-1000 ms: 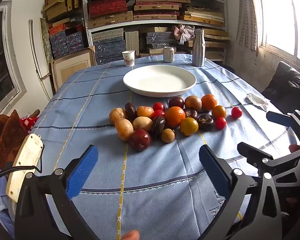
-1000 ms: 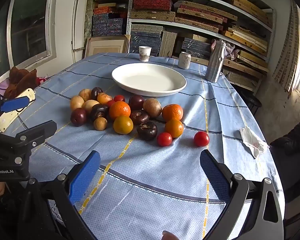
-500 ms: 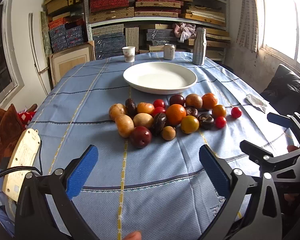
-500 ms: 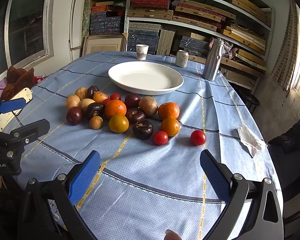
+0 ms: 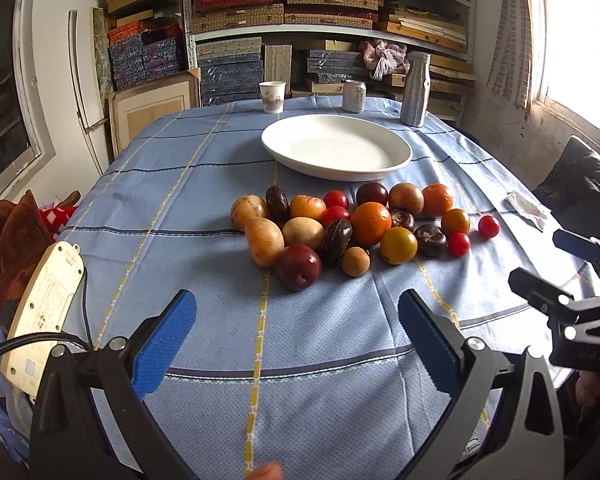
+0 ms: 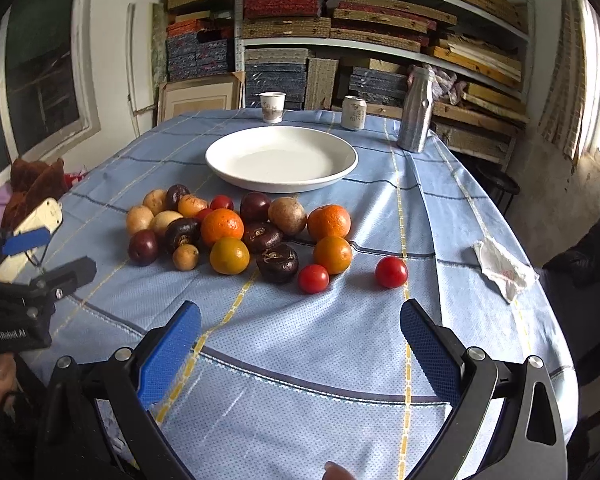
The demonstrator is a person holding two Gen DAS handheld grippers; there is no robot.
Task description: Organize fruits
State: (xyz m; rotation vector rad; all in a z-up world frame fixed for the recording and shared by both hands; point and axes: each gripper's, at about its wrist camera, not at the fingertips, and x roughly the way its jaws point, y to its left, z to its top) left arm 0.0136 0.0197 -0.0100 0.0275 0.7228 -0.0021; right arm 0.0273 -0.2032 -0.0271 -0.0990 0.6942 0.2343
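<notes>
The left tool [image 5: 296, 322] hung low over the near edge of the table [image 5: 180, 184], its blue-padded fingers [image 5: 164, 340] spread wide apart with nothing between them. The right tool [image 6: 300, 332] sat the same way, fingers [image 6: 428, 348] parted and gripping nothing.

The fruits [image 5: 360, 228] lay in a loose heap on the blue checked cloth, toward 12 o'clock from both tools and well apart from them. In the left view a dark red plum [image 5: 299, 267] was the nearest piece, with a small brown round fruit [image 5: 355, 262] just beside it at 3 o'clock. A large orange [image 5: 370, 223] sat in the middle of the heap. One red tomato [image 6: 391, 272] lay by itself at the 3 o'clock side of the heap, apart from the others.

The white plate [image 6: 342, 160] stood beyond the fruits at 12 o'clock, holding no fruit. Behind it along the far edge were a paper cup [image 6: 272, 107], a can [image 6: 353, 112] and a metal bottle [image 6: 416, 110]. A crumpled tissue [image 6: 500, 270] lay at 3 o'clock near the table's right edge.
</notes>
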